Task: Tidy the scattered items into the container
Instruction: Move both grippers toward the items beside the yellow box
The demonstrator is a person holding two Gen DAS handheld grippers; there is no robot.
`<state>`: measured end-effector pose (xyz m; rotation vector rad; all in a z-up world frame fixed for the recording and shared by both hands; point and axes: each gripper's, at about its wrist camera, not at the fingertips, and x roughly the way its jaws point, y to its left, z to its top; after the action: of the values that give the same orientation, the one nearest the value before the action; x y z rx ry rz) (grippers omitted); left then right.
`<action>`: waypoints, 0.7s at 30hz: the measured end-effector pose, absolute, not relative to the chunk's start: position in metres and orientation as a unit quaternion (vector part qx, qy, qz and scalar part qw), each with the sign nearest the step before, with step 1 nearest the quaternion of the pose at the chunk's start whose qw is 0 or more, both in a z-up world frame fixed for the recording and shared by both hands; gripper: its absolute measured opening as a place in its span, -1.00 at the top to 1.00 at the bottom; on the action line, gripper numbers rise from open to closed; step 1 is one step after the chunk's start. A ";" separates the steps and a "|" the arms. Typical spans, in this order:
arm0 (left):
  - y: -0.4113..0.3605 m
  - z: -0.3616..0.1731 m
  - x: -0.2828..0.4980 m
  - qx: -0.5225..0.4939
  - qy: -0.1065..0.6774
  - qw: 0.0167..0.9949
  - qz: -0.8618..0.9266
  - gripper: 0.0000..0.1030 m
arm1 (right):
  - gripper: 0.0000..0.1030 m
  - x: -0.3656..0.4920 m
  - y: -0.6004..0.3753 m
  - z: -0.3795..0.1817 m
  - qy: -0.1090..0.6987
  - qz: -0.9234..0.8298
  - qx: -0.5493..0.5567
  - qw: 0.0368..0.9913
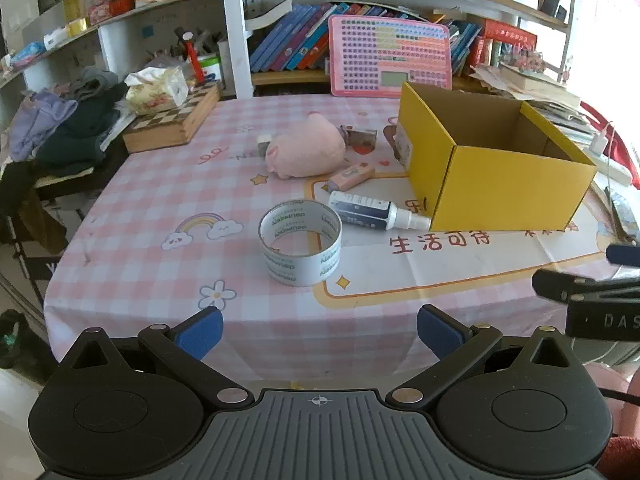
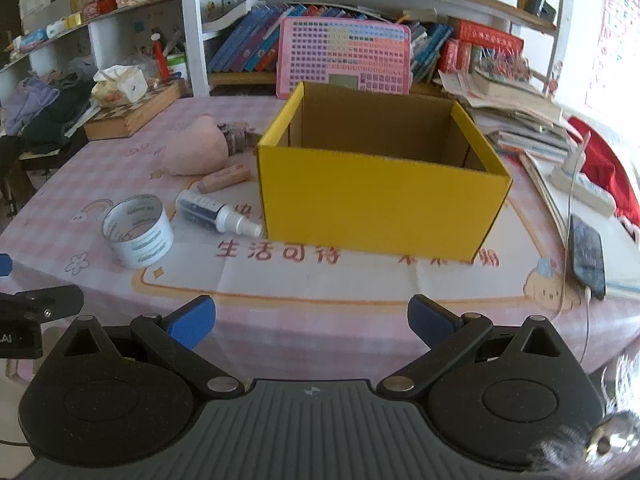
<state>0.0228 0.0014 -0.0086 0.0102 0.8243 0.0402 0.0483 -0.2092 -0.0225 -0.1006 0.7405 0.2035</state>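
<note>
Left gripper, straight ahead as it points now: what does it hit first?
Most likely the tape roll, standing nearly centred ahead of the open left gripper. Bare tablecloth lies before it. If held high, it may pass over; depth is unclear.

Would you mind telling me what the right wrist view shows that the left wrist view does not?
Only the right wrist view shows the phone on its white cable and the white power strip. Only the left wrist view shows a small grey item behind the pink plush toy. Both show the yellow box, tape roll, spray bottle and pink tube.
</note>
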 end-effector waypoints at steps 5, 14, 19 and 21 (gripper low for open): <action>-0.002 -0.005 0.032 -0.003 0.398 0.917 0.031 -1.00 | -1.00 0.059 -0.214 -0.021 0.339 0.114 -0.100 0.929; -0.020 0.002 0.044 -0.016 0.397 0.916 0.045 -1.00 | -1.00 0.088 -0.231 -0.020 0.362 0.161 -0.086 0.914; -0.024 -0.002 0.048 -0.014 0.401 0.913 0.073 -1.00 | -0.99 0.092 -0.231 -0.020 0.352 0.223 -0.080 0.905; -0.023 -0.003 0.052 -0.015 0.408 0.909 0.085 -1.00 | -0.97 0.092 -0.228 -0.018 0.348 0.241 -0.084 0.902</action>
<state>0.0516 -0.0228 -0.0030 -0.0299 0.8408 0.1757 0.0924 -0.2280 -0.0184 -0.1730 0.7189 0.4980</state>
